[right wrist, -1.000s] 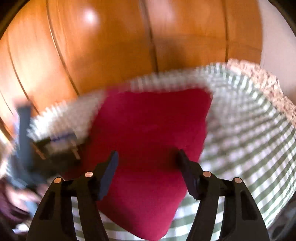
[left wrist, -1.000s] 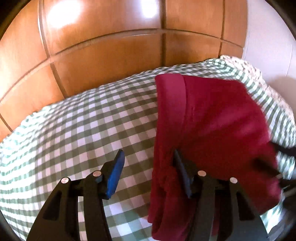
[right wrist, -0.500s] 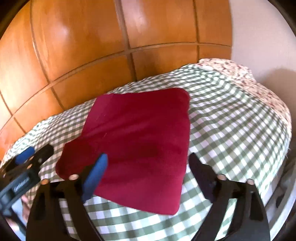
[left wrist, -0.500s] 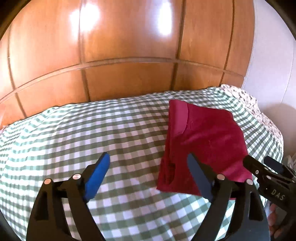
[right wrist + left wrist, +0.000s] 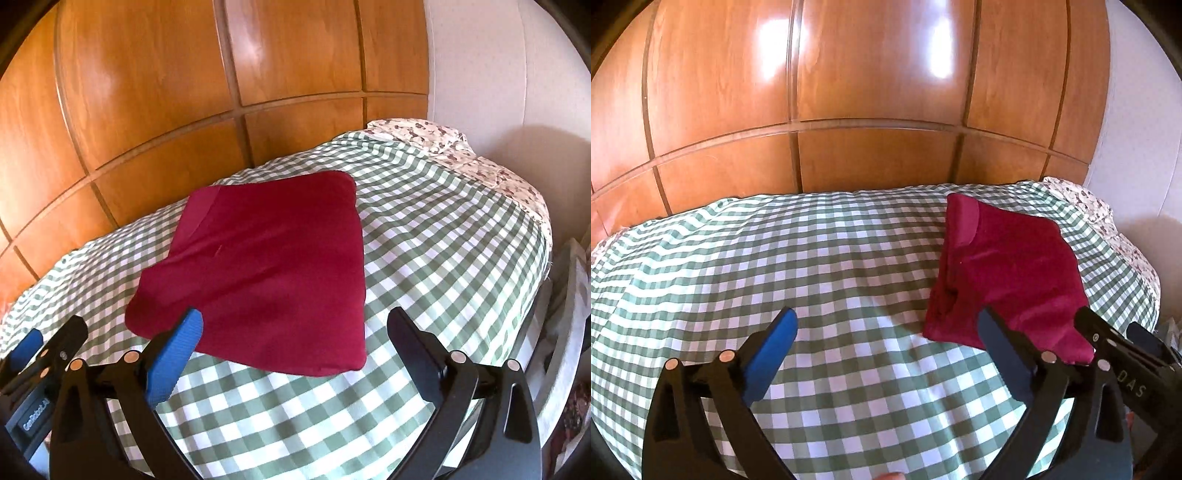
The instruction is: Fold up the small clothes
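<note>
Both tongs, left gripper (image 5: 886, 328) and right gripper (image 5: 295, 326), have just opened wide and hold nothing; the folded red garment (image 5: 266, 266) now lies released on the checked bedcover (image 5: 443, 229), so this fold seems finished.

bed (image 5: 820, 258): green-white check cover | wardrobe (image 5: 871, 110): glossy wood panels, 12 o'clock, glare spots | wall (image 5: 487, 66): white, 2 o'clock | pillow (image 5: 443, 144): floral, 1 o'clock

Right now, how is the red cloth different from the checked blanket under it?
The red cloth is one plain dark red colour; the checked blanket has green and white squares. The cloth is small and folded into a thick, squarish pad; the blanket is big and spread out over the whole bed. The cloth lies on top; the blanket is underneath. Both are soft fabric, and neither tool touches them.
</note>
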### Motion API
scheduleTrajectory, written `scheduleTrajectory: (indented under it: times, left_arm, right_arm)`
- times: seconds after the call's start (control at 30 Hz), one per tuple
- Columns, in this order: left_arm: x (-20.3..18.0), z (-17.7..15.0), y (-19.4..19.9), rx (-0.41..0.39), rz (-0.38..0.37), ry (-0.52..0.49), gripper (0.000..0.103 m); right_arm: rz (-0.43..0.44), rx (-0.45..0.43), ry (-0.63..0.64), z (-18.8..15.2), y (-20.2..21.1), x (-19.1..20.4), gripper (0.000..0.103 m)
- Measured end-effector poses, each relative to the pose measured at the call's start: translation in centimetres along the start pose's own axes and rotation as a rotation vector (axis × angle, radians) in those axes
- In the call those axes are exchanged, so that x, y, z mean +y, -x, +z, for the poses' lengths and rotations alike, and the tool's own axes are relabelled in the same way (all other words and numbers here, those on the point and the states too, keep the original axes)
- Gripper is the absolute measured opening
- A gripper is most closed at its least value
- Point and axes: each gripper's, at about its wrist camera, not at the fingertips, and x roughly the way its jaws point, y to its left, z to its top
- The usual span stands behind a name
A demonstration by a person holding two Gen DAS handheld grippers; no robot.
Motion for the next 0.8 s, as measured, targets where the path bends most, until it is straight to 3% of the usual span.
scheduleTrajectory:
  times: [0.8]
  left_arm:
    - [-0.1,-0.4,0.7,-0.022,0.036,-0.011,0.100]
  right_arm:
    - [0.001,-0.045,0.012,-0.5,0.9,0.0,0.099]
